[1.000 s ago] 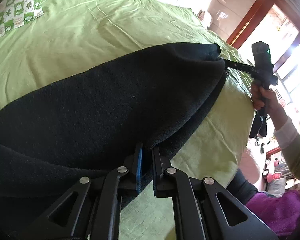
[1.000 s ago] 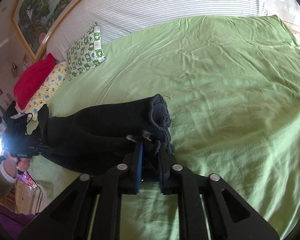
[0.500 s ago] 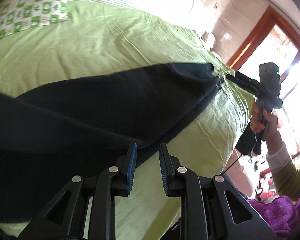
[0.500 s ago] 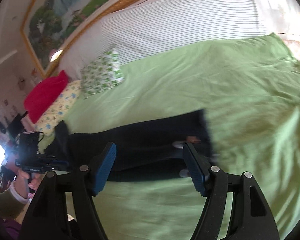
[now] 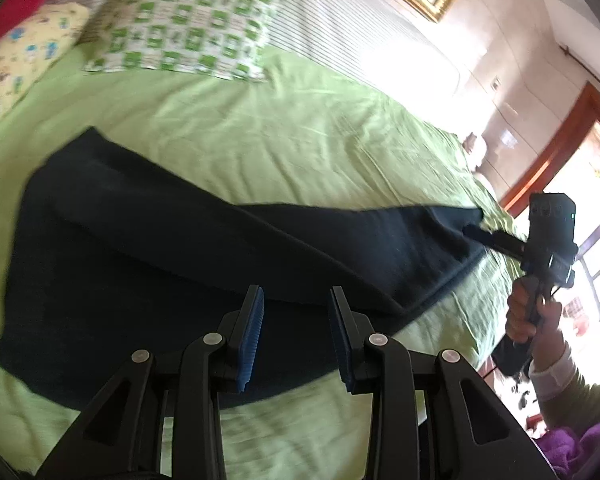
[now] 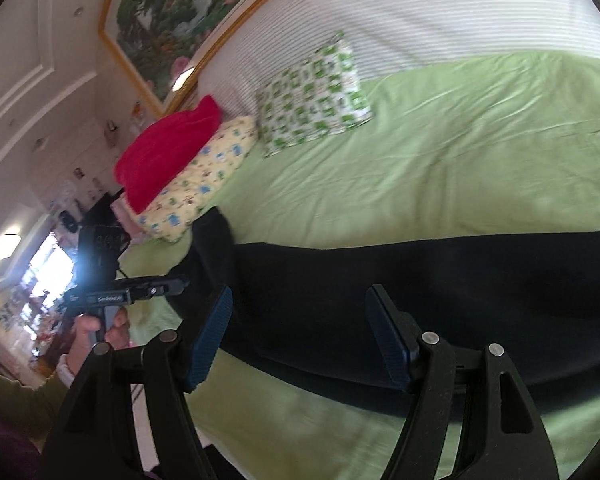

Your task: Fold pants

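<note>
Left tool [image 5: 296, 300] opening, pants [image 5: 180, 248], pillows [image 6: 312, 96]

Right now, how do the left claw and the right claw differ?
The left claw stands narrower, its jaws opening; the right claw is spread much wider. The left claw hangs over the broad end of the pants; the right claw sits toward their narrow end, as the left view shows. Shared: blue pads, nothing between either claw's jaws, and the pants lie flat on the green sheet.
</note>
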`<state>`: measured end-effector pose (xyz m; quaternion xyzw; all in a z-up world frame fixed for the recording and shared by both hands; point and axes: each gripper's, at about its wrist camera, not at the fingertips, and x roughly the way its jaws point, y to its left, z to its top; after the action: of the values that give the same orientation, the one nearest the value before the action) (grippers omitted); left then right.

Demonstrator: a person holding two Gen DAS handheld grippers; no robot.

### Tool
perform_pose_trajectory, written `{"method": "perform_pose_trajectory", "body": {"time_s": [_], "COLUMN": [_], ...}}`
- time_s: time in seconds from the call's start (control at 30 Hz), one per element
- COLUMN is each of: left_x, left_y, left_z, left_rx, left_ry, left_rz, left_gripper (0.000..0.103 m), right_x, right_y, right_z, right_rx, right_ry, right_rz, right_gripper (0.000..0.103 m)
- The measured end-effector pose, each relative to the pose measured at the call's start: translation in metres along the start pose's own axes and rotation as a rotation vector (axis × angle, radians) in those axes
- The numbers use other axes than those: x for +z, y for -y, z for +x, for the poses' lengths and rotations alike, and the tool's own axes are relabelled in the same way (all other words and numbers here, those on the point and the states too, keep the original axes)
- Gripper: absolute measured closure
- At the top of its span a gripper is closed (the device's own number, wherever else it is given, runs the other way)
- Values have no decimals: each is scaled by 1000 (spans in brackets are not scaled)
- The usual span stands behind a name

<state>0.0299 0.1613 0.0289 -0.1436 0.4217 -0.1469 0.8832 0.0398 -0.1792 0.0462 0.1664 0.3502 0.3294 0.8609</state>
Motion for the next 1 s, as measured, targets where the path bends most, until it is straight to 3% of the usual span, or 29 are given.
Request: {"method": "perform_pose_trajectory", "body": {"time_s": [0.27,0.3,0.37,0.53,0.83,1.0], "left_x": [8,10,14,32,74,96], "left_y": [-49,-53,-61,-85,-133,-163], "left_z": [-28,-31,-35,-47,-34,-14], "left_rx": [78,89,107,135,163,91], "left_ry": [47,51,64,77,31,-38], "left_rz": [-75,-78,-86,-89,-104,-147], "left_gripper": [64,62,47,47,29,25], "right_x": [7,8,10,17,23,23], "right_y": [-27,-28,-32,-42,-58,-62], "right_z": [54,59,70,97,150,175], "right_rx": [68,73,81,107,151,159], "right_ry": [-74,-82,-97,-139,-222,-272], "right_rz": [-31,-32,-34,-44,-66,-76], "right_gripper": [32,32,32,32,32,32]}}
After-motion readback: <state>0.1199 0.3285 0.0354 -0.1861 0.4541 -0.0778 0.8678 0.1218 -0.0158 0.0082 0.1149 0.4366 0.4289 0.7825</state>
